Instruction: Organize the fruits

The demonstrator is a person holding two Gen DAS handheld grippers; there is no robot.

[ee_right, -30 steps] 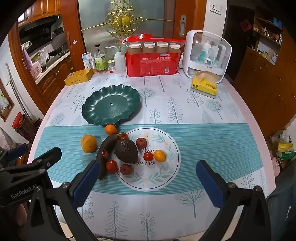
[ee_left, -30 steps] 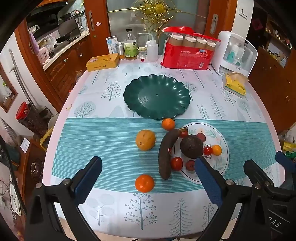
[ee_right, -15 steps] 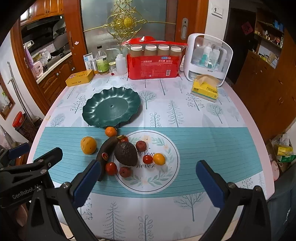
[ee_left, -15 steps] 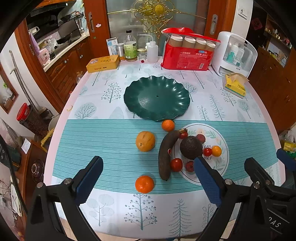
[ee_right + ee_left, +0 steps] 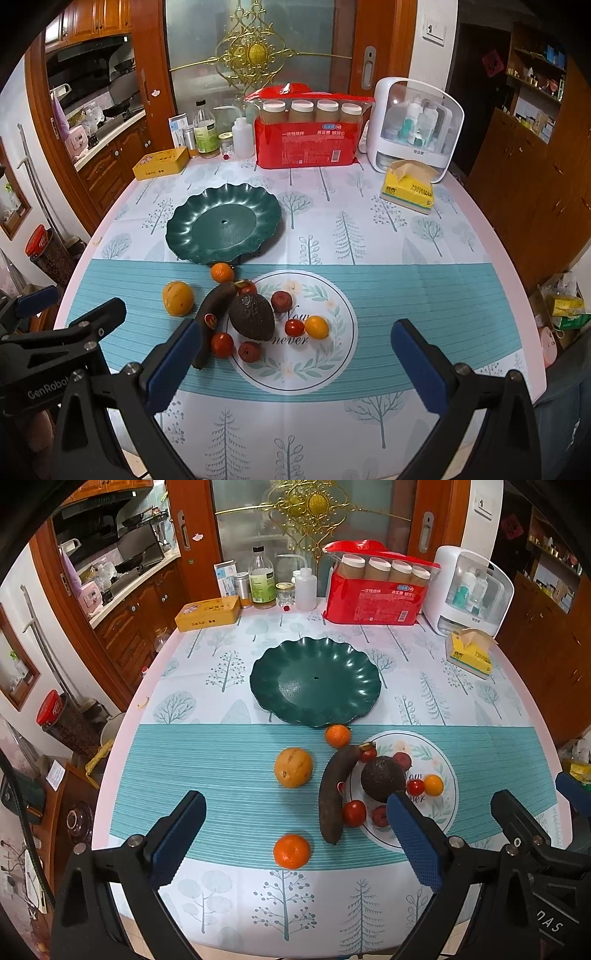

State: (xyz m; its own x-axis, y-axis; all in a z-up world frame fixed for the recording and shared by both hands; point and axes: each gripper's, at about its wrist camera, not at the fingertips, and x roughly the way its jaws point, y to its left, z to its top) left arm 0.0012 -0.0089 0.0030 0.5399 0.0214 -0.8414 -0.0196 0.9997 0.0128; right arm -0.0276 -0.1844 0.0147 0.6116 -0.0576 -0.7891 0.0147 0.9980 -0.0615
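Left wrist view: the left tongs (image 5: 295, 838) stand wide apart and empty at the lower edge of the frame, above the near part of the tabletop (image 5: 221, 775). A small orange (image 5: 291, 851) lies between their two blue pads, slightly nearer the centre. Above it, mid-frame, lie a larger yellow-orange fruit (image 5: 293, 767), a dark banana (image 5: 334, 794) and an avocado (image 5: 382, 779); the avocado sits just above the right-hand pad. The empty green plate (image 5: 316, 681) occupies the upper centre.

Right wrist view: the right tongs (image 5: 295, 362) are likewise wide and hold nothing. The fruit cluster, including the avocado (image 5: 252, 316), banana (image 5: 214, 321) and cherry tomatoes (image 5: 222, 344), lies left of centre, just above the left-hand pad. The green plate (image 5: 223, 229) lies in the upper left, well apart from the tongs.
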